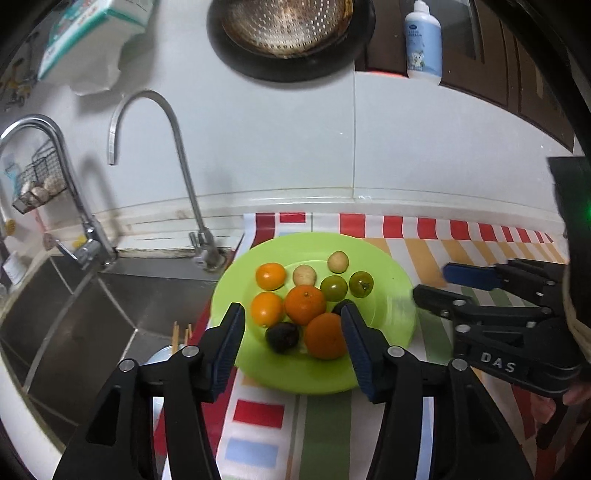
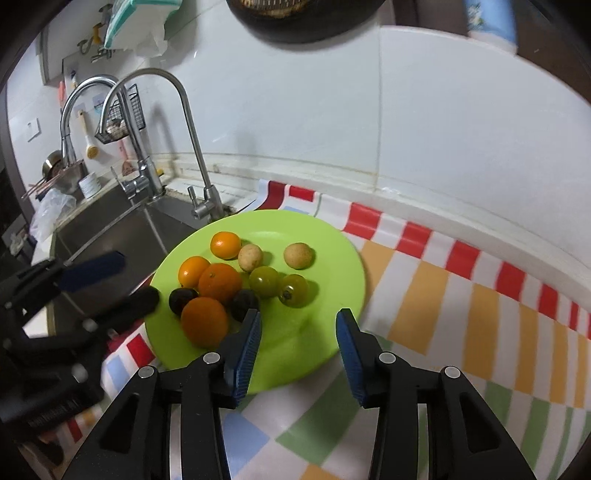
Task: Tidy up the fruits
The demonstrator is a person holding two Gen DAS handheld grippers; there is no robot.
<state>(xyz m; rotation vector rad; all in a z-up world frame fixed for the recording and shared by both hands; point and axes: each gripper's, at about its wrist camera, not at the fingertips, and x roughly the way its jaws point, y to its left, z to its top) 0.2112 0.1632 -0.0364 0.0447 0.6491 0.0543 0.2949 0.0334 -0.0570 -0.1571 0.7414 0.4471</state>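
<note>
Left gripper [image 1: 293, 334], jaws spread wide, blue-padded fingers [image 1: 231, 345] directed forward and downward. Right gripper [image 2: 297, 341], likewise held open, is positioned just beside it at a similar height, its fingers [image 2: 349, 349] angled toward the left gripper's side.

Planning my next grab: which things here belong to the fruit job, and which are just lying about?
Job: green plate, oranges, green fruits, dark fruits, pale fruits.
Lying about: faucets, sink, colander, bottle.

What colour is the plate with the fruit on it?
Bright lime green plate, clearest in the right wrist view.
</note>
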